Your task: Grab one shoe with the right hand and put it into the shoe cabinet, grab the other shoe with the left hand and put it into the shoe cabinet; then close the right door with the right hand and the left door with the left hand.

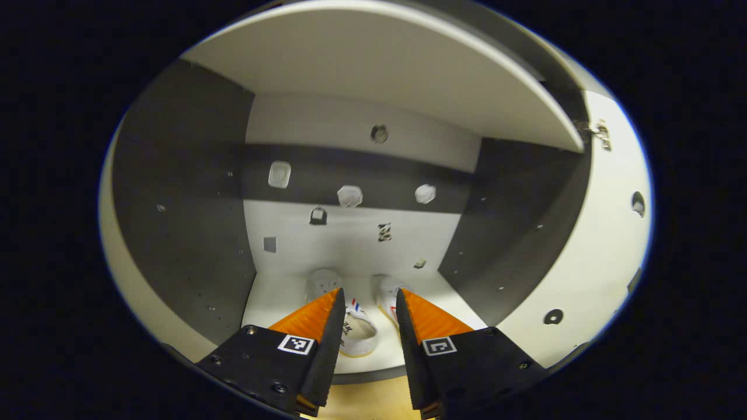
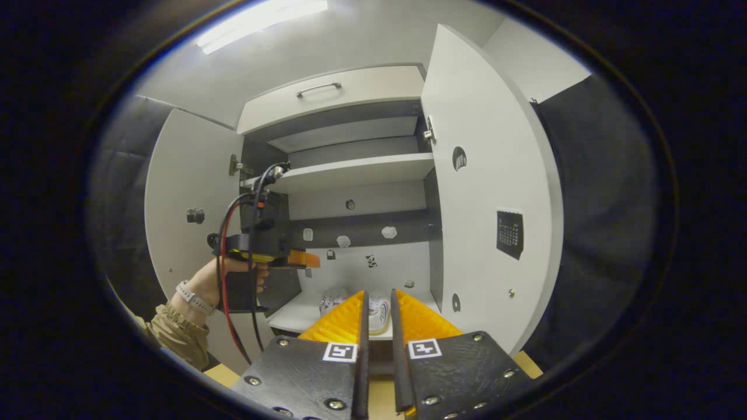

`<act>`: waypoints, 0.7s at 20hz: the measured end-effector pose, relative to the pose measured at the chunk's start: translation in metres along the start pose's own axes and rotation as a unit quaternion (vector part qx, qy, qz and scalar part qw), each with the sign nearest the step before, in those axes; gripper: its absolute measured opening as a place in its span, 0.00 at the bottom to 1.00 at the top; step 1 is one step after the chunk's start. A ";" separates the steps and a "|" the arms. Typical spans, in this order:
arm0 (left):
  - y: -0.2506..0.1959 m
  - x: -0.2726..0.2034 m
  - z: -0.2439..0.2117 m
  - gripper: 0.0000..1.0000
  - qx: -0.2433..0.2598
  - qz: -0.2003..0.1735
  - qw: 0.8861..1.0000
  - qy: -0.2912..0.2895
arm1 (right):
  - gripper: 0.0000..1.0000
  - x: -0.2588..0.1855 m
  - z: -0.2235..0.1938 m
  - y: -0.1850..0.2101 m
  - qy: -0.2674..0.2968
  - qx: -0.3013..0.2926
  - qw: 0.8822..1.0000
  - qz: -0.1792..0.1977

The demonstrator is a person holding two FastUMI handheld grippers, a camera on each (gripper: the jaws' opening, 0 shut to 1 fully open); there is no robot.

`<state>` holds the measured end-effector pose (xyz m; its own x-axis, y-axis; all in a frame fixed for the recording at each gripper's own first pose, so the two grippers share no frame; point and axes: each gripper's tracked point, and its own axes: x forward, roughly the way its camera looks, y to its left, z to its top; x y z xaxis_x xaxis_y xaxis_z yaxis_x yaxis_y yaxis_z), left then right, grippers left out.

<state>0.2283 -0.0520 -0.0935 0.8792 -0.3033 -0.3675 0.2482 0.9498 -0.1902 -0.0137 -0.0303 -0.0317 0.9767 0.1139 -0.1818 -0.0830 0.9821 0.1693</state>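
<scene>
Both shoes (image 1: 357, 326) sit side by side on the cabinet's bottom shelf (image 1: 274, 297), toes toward the back wall, at about 6 o'clock in the left gripper view. The left gripper (image 1: 369, 318) hangs just in front of the shelf edge with its fingers moderately apart and nothing between them; the nearer shoe shows through the gap. In the right gripper view the right gripper (image 2: 377, 318) is farther back from the cabinet, its fingers nearly together with only a thin slit between them, also empty. The same shoes (image 2: 356, 306) appear just above its tips at 6 o'clock.

The shoe part of the task looks finished, so the doors are what remains. The right door (image 2: 490, 192) stands wide open at 2 o'clock, the left door (image 2: 187, 192) at 9 o'clock, behind the hand (image 2: 233, 274) that carries the left gripper (image 2: 306, 259).

The doors look like flat, stiff, smooth board on hinges, likely light to swing and slippery to pinch. A push with the finger sides on the outer face, near the free edge and away from the hinge, should give the most leverage. The round hole (image 2: 459, 158) in the right door is a possible hooking point. Swung hard, a door could slam or bounce back open.
</scene>
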 end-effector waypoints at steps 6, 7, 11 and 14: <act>-0.040 -0.086 0.022 0.60 0.038 -0.028 0.996 -0.079 | 0.31 -0.030 0.027 -0.011 -0.026 0.006 1.000 -0.007; -0.044 -0.098 0.023 0.69 0.039 -0.031 0.995 -0.085 | 0.40 -0.036 0.031 -0.015 -0.029 0.005 0.999 -0.013; -0.059 -0.133 0.023 0.75 0.062 -0.041 0.992 -0.104 | 0.57 -0.058 0.045 -0.031 -0.044 -0.003 0.998 -0.044; -0.070 -0.153 0.023 0.82 0.067 -0.048 0.990 -0.116 | 0.80 -0.070 0.054 -0.056 -0.053 0.002 0.996 -0.068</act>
<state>0.0860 -0.0699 -0.0026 0.9149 -0.3815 -0.1320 0.3729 0.9239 -0.0861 -0.0672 -0.1016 0.0238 0.9943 -0.0372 -0.0998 0.0522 0.9868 0.1532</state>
